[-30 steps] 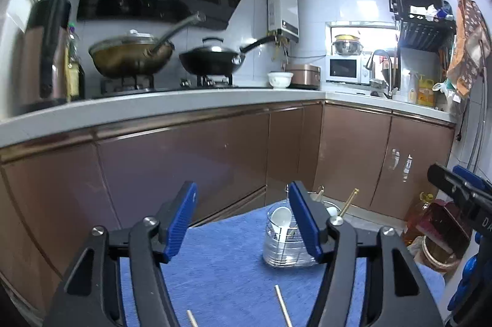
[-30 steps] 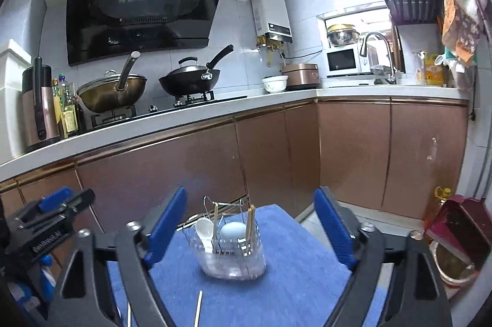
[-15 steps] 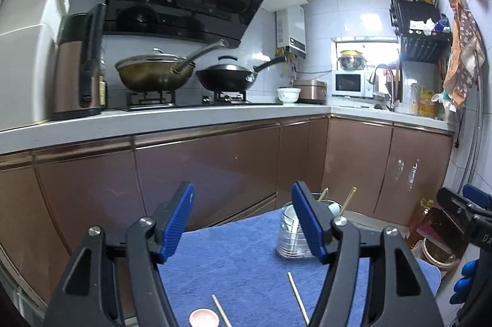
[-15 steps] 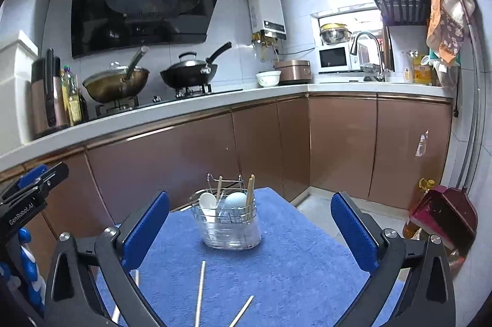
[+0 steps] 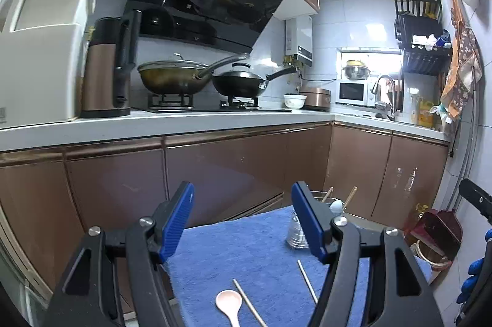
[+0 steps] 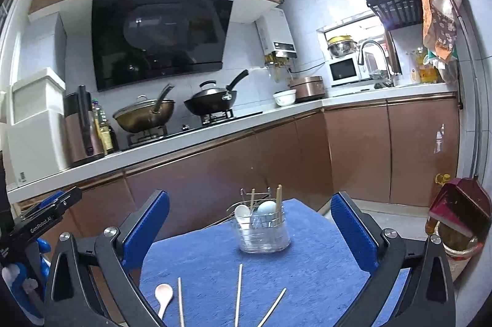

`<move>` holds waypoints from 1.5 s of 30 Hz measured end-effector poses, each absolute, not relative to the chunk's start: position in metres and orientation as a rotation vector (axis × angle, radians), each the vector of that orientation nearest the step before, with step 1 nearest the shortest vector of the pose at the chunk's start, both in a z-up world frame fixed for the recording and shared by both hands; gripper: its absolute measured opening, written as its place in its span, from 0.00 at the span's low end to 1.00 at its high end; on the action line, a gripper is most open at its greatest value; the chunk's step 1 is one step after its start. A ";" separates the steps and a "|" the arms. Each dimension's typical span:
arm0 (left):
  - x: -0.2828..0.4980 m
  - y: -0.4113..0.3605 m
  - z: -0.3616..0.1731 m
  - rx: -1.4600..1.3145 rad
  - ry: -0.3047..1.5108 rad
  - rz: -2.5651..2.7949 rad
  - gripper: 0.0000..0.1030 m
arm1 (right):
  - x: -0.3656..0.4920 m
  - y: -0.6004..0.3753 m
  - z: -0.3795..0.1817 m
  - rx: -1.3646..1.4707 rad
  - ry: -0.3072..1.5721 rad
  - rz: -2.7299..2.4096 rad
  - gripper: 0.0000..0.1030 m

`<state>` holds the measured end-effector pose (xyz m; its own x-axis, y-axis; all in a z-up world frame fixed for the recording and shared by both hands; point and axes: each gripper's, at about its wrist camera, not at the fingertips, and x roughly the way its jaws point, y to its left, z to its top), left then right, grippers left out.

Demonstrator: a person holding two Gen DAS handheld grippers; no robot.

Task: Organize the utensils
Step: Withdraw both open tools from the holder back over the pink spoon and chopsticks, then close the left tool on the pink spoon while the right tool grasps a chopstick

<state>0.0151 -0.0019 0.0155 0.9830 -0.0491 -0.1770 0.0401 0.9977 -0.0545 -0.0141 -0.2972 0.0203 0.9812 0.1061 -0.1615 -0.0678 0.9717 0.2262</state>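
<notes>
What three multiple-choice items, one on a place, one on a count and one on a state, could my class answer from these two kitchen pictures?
1. Where does the clear utensil holder stand?
A. on the blue cloth
B. on the stove
C. in the sink

2. How many loose chopsticks lie on the cloth in the right wrist view?
A. one
B. three
C. six

3. How is the right gripper?
A. shut on a spoon
B. shut on a chopstick
C. open, holding nothing

Answers:
1. A, since the holder rests on the cloth, towards its far end.
2. B, since three sticks lie near the pink spoon.
3. C, since its jaws, which have just been opening, stand wide apart with nothing between the pads.
</notes>
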 end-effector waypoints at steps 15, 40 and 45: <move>0.027 0.058 -0.020 -0.197 0.391 -0.087 0.68 | -0.026 -0.291 0.018 0.219 0.216 0.091 1.00; 0.154 0.093 -0.196 -0.394 0.876 -0.314 0.66 | 0.101 -0.296 -0.142 0.363 0.799 0.104 0.75; 0.173 0.089 -0.216 -0.405 0.925 -0.354 0.60 | 0.121 -0.291 -0.171 0.369 0.881 0.110 0.73</move>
<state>0.1727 0.0893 -0.2157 0.5546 -0.4599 -0.6935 0.1200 0.8689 -0.4803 0.1214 -0.2913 -0.1707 0.6354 0.2443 -0.7325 0.0561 0.9315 0.3593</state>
